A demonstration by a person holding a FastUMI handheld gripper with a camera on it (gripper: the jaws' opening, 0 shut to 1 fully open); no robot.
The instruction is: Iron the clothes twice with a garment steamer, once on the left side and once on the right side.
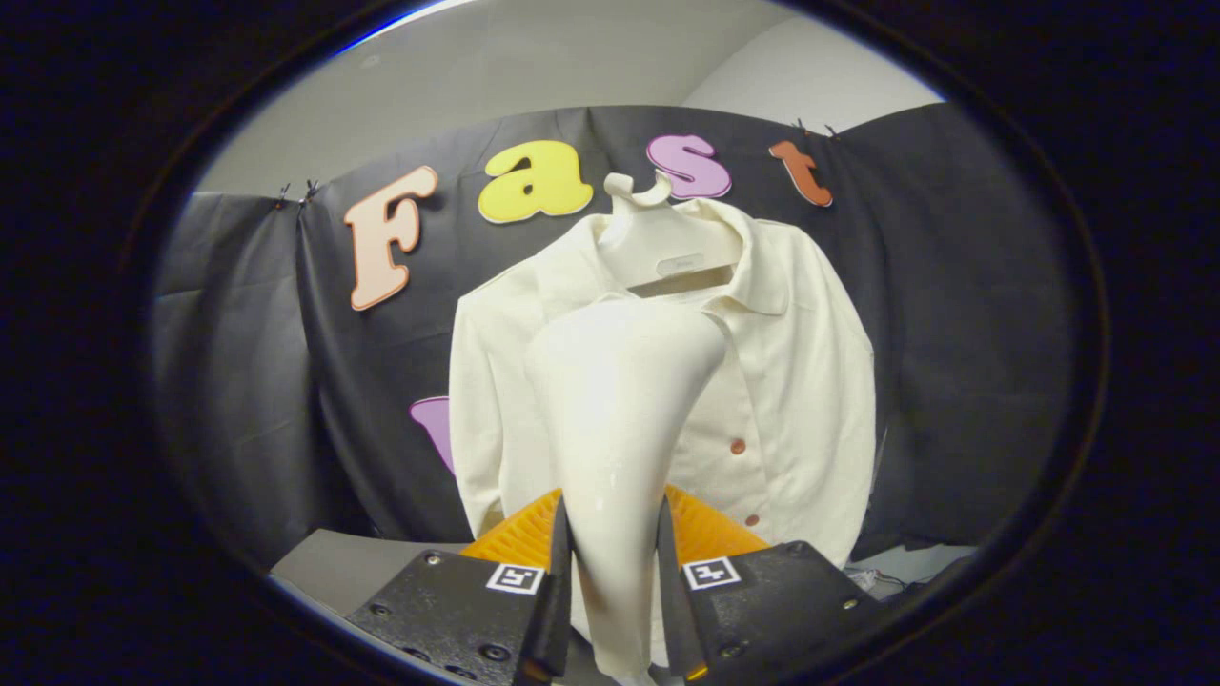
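Black cloth wall point(248, 362): draped backdrop, pinned along its top edge by small clips; pale plaster wall above it.

Grey tabletop point(334, 567): a bare patch shows low down, left of the fingers, at the foot of the cloth.

Orange ribbed plastic piece point(519, 534): lies just beyond the fingers, behind the steamer's handle, and shows on both sides of it.

Hand-held gripper point(615, 610): both fingers clamped on the narrow lower handle of the steamer, one pressing each side; a square marker tag sits on the body of each finger mount.

Glossy cream-white plastic garment steamer point(620, 410): held upright between the fingers, handle slim at the grip and flaring upward into a broad head. The head stands in front of the shirt's chest, on the side left of the button placket. Contact with the fabric cannot be told.

Cream-white collared button-up shirt point(801, 381): hangs facing the fingers, beyond them, against the cloth wall; brown buttons run down the placket right of the steamer.

White plastic hanger point(658, 238): carries the shirt, hook visible above the collar.
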